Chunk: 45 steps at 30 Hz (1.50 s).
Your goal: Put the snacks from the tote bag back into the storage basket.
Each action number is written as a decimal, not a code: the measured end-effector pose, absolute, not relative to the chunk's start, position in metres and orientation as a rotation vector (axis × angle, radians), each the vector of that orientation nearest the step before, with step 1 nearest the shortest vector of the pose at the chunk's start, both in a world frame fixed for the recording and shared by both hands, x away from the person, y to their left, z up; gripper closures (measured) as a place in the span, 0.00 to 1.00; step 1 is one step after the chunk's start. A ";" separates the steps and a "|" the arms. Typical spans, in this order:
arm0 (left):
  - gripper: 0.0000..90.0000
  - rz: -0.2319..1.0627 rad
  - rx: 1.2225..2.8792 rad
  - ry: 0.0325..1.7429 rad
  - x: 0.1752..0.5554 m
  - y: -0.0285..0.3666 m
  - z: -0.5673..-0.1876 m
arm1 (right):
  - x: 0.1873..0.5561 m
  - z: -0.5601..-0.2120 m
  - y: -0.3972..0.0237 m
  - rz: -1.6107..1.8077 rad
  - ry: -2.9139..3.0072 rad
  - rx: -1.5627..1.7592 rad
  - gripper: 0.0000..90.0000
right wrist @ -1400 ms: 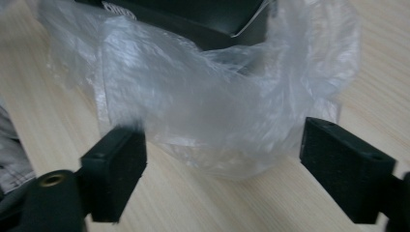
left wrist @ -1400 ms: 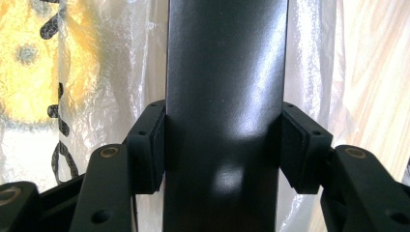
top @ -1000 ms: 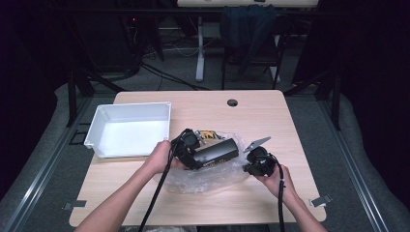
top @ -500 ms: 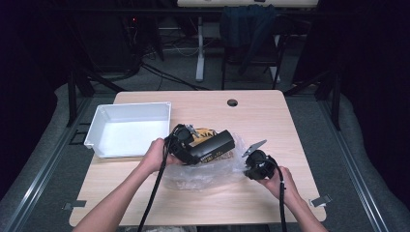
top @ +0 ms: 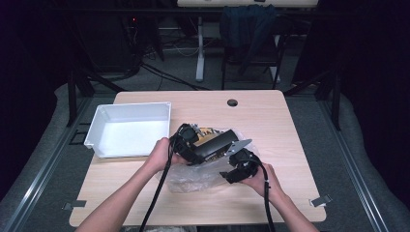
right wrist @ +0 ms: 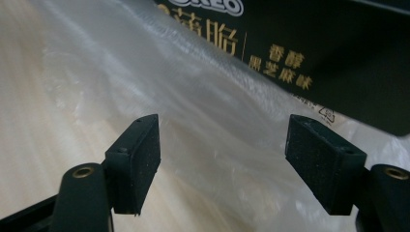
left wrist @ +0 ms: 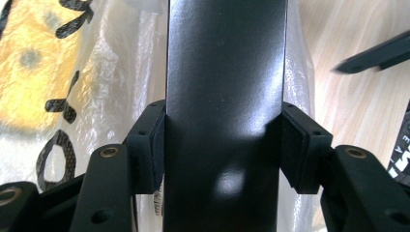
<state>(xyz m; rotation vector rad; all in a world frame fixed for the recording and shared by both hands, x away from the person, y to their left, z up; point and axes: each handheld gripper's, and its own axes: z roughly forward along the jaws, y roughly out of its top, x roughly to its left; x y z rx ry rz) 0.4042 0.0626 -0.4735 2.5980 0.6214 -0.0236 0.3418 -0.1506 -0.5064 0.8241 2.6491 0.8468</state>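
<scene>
surface [top: 300,145]: pale wood-grain top with rounded corners, bare along the edges

cable hole [top: 232,102]: small dark round port near the far edge, well beyond both tongs

white tray [top: 96,130]: shallow rectangular bin lying on the surface at its far left part, just beyond and left of the left tongs [top: 231,141]

plastic bag [top: 193,176]: clear crinkled film spread flat on the surface, lying under and between both tongs; the right tongs [top: 228,170] sit over its right edge

yellow packet [top: 208,131]: printed with black marks, lying in the bag just beyond the left tongs

clips [top: 321,200]: small metal brackets at the near corners, nearer than both tongs
</scene>
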 end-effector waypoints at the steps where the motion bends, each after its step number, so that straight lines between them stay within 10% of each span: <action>1: 0.48 -0.030 2.599 0.625 0.404 0.062 -0.474 | 0.345 -0.508 -0.148 0.826 2.658 0.825 0.33; 10: 0.48 -0.019 2.578 0.639 0.407 0.063 -0.471 | 0.358 -0.543 -0.130 0.661 2.709 0.886 0.86; 14: 0.48 -0.006 2.577 0.635 0.408 0.066 -0.464 | 0.356 -0.543 -0.131 0.657 2.722 0.875 0.90; 29: 0.48 0.054 2.611 0.544 0.410 0.090 -0.417 | 0.344 -0.490 -0.170 0.938 2.691 0.967 0.31; 45: 0.48 0.113 2.613 0.541 0.415 0.132 -0.391 | 0.336 -0.469 -0.218 1.070 2.623 1.101 0.10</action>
